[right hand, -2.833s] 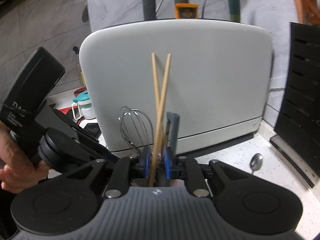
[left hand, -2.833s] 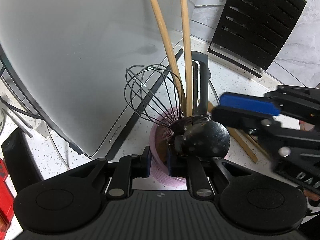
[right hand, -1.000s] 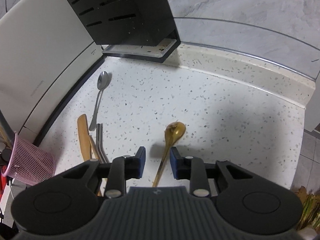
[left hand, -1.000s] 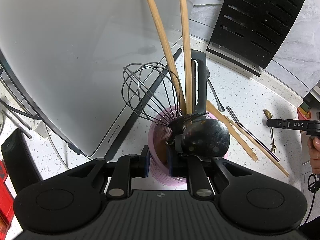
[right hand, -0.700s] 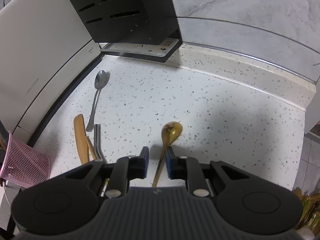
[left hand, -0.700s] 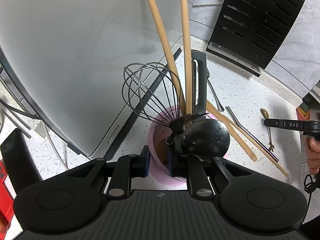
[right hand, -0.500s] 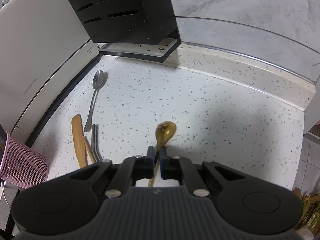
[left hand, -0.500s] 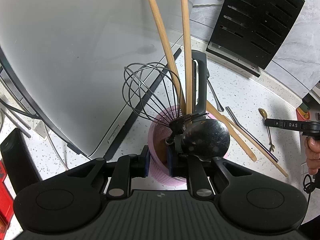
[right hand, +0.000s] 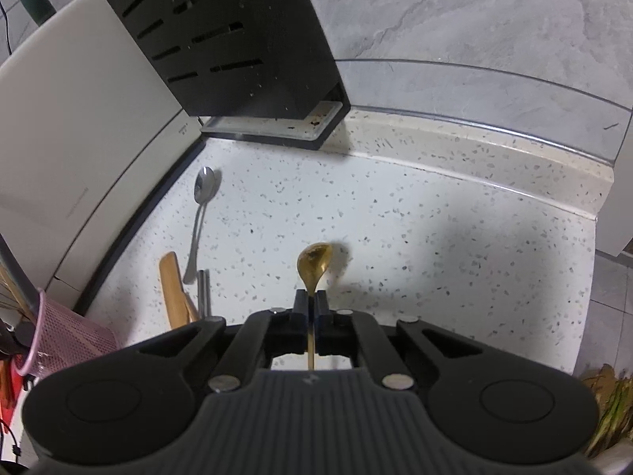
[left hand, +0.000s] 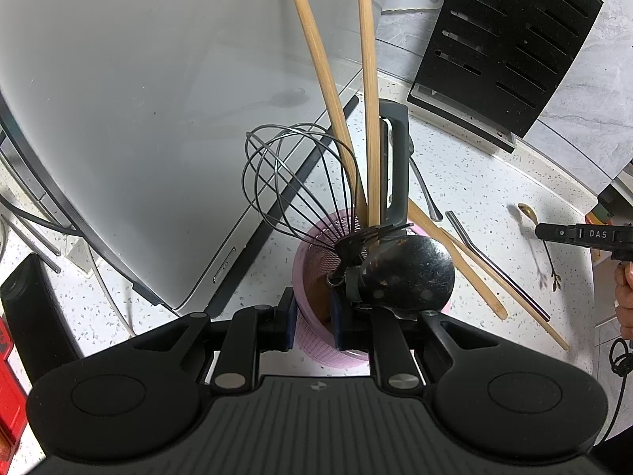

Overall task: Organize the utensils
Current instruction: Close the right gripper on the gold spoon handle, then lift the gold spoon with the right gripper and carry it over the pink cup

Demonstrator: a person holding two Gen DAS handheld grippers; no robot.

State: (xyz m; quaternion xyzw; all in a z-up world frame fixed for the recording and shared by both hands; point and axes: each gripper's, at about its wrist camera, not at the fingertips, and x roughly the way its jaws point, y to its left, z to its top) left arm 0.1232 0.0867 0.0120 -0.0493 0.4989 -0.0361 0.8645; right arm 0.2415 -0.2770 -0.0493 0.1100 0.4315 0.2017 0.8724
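Speckled counter (right hand: 435, 213) under right tool (right hand: 312, 312) clenched on slim gold spoon (right hand: 314, 263); left tool (left hand: 312, 316) grips pink mesh basket (left hand: 316, 340)

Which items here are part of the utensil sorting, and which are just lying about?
Part of the job:
- gold spoon, pinched in the right claw
- pink basket, its rim held by the left claw
- whisk, chopsticks, ladle in the basket
- silver spoon, wooden spatula, metal straw on the counter

Just lying about:
- white appliance
- black knife block

Left gripper (left hand: 312, 318) clamped; right gripper (right hand: 311, 304) closed, gripping.
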